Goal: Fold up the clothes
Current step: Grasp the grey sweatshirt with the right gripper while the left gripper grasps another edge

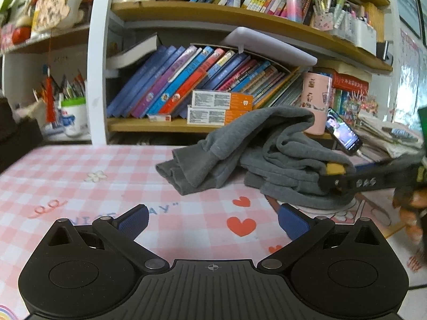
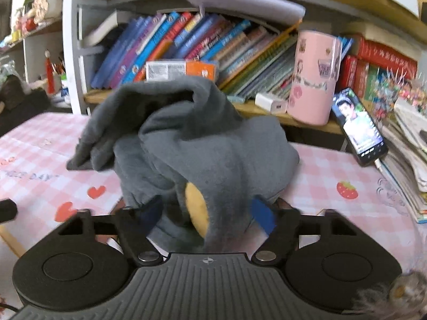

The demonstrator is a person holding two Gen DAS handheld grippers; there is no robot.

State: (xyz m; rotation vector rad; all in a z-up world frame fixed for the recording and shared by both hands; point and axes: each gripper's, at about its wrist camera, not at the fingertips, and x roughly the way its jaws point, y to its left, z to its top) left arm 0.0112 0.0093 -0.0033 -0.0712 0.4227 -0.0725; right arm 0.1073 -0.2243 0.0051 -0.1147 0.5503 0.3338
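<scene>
A grey fleece garment (image 1: 267, 154) lies bunched in a heap on the pink checked tablecloth (image 1: 106, 176). My left gripper (image 1: 213, 222) hovers open over the cloth, in front of the heap and a little to its left, with nothing between its blue pads. In the right wrist view the garment (image 2: 202, 144) rises in a tall fold with a yellow patch (image 2: 196, 210) low down. My right gripper (image 2: 207, 214) has its jaws partly closed around that thick fold. In the left wrist view this right gripper (image 1: 333, 181) reaches in from the right, its tip buried in the cloth.
A bookshelf (image 1: 186, 126) full of books runs along the table's back edge. A pink cup (image 2: 312, 80) and a propped phone (image 2: 359, 125) stand behind the heap. Stacked papers (image 2: 408, 146) crowd the right side. A person's hand (image 1: 411, 205) shows at the right.
</scene>
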